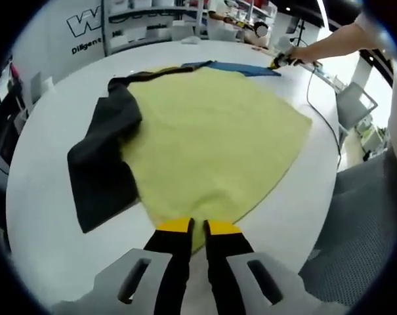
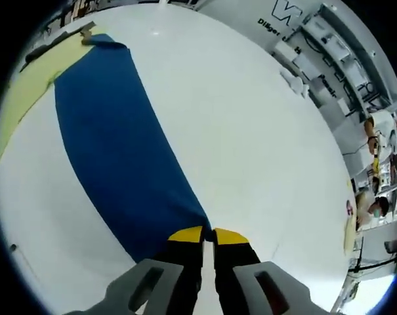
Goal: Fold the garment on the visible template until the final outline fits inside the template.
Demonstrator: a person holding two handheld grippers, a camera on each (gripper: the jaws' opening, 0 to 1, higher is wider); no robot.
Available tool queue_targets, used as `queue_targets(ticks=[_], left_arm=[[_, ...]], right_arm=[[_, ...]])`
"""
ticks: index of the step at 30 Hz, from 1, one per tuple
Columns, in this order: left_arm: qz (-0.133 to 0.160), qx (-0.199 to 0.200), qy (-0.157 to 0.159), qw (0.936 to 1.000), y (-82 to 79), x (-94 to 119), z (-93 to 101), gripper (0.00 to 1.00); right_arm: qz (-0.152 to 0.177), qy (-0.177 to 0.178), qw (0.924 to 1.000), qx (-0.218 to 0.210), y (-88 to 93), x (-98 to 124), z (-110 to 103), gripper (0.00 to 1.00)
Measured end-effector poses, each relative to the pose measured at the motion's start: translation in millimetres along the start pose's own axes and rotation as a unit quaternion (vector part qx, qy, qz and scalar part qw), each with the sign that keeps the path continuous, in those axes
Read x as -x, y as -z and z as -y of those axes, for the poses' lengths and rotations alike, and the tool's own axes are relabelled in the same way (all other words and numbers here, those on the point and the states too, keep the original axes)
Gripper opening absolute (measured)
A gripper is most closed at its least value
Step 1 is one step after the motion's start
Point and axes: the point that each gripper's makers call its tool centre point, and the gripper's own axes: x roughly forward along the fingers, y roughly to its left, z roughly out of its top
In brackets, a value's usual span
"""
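A large yellow cloth (image 1: 211,138) lies spread over the white round table (image 1: 47,216). A black cloth (image 1: 103,167) lies partly under its left side. A blue cloth (image 1: 241,67) shows at its far edge. My left gripper (image 1: 199,228) is shut on the yellow cloth's near edge. In the left gripper view, my right gripper (image 1: 280,61) sits at the blue cloth's far end, held by a person's arm (image 1: 336,41). In the right gripper view, the blue cloth (image 2: 113,144) stretches away from my right gripper (image 2: 208,235), which is shut on its near corner. The yellow cloth (image 2: 24,92) lies to its left.
The table's edge (image 1: 316,216) curves close on the right, with grey floor (image 1: 362,223) beyond. A cable (image 1: 323,105) trails over the table's far right. Shelves (image 2: 329,46) and seated people (image 2: 375,141) are past the table (image 2: 250,131).
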Motion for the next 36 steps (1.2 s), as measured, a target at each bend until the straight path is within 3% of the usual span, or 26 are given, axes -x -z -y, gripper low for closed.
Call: queue_targets(ticks=[3,7,8,10,19,22,27,29,35,36], left_arm=[[0.000,0.001,-0.001,1.0000,0.1,0,0.3,0.07],[-0.001,0.002,0.000,1.0000,0.0,0,0.2,0.07],[-0.001,0.003,0.000,1.0000,0.0,0,0.1,0.07],[-0.001,0.005,-0.001,1.0000,0.1,0,0.0,0.07],[0.005,0.018,-0.002,0.9998,0.2,0,0.5,0.07],[0.032,0.032,0.001,0.9990,-8.6,3,-0.2,0.07],[0.059,0.046,-0.001,0.9972,-18.3,9,-7.5,0.07],[0.064,0.048,-0.004,0.9968,-19.1,11,-11.4,0.08],[0.088,0.066,-0.017,0.9938,-19.1,23,-28.9,0.10],[0.089,0.070,-0.021,0.9933,-17.7,24,-32.2,0.10]], right_arm=[[0.009,0.014,0.9996,-0.024,-4.1,6,3,0.03],[0.022,0.023,0.9993,-0.017,-11.3,14,-2,0.08],[0.045,0.006,0.9987,-0.025,-20.2,15,-11,0.08],[0.040,0.020,0.9990,0.011,-22.4,19,-13,0.11],[0.084,0.000,0.9965,0.005,-49.5,41,-45,0.12],[0.113,0.002,0.9936,0.009,-64.4,54,-59,0.13],[0.165,-0.019,0.9856,0.031,-91.8,77,-97,0.16],[0.180,-0.026,0.9828,0.033,-97.0,74,-105,0.17],[0.231,-0.061,0.9689,0.065,-128.7,106,-166,0.22],[0.251,-0.072,0.9629,0.069,-138.4,114,-180,0.23]])
